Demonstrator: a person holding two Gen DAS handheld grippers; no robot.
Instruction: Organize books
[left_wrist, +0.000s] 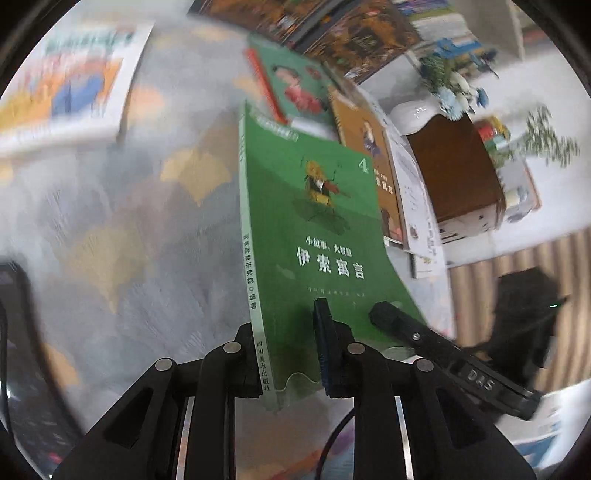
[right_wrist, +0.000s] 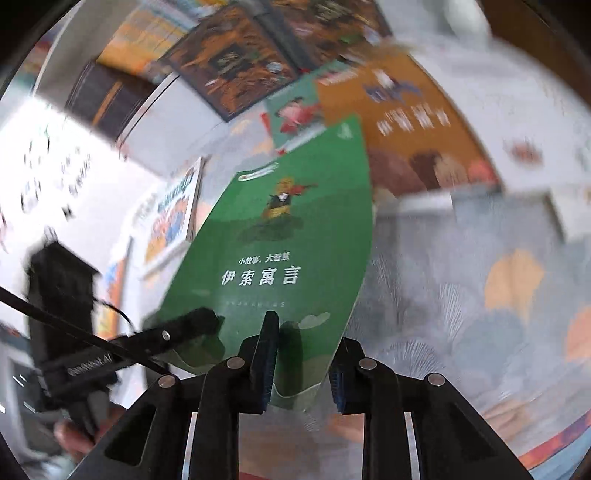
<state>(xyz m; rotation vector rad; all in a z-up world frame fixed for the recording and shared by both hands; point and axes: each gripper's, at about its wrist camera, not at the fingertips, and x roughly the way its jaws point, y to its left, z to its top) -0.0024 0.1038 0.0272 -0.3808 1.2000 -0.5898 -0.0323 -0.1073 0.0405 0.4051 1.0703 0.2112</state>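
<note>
Green book (left_wrist: 317, 229) lifted clear, left gripper (left_wrist: 288, 365) and right gripper (right_wrist: 301, 369) both clamped on its bottom edge; next, carry to a stack.

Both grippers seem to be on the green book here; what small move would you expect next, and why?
Probably carry the green book toward the row of books leaning beyond it and stand it there. The left gripper is shut on its spine edge, the right gripper on its lower edge, and the book is off the tablecloth, its cover bending, so both should move together.
</note>
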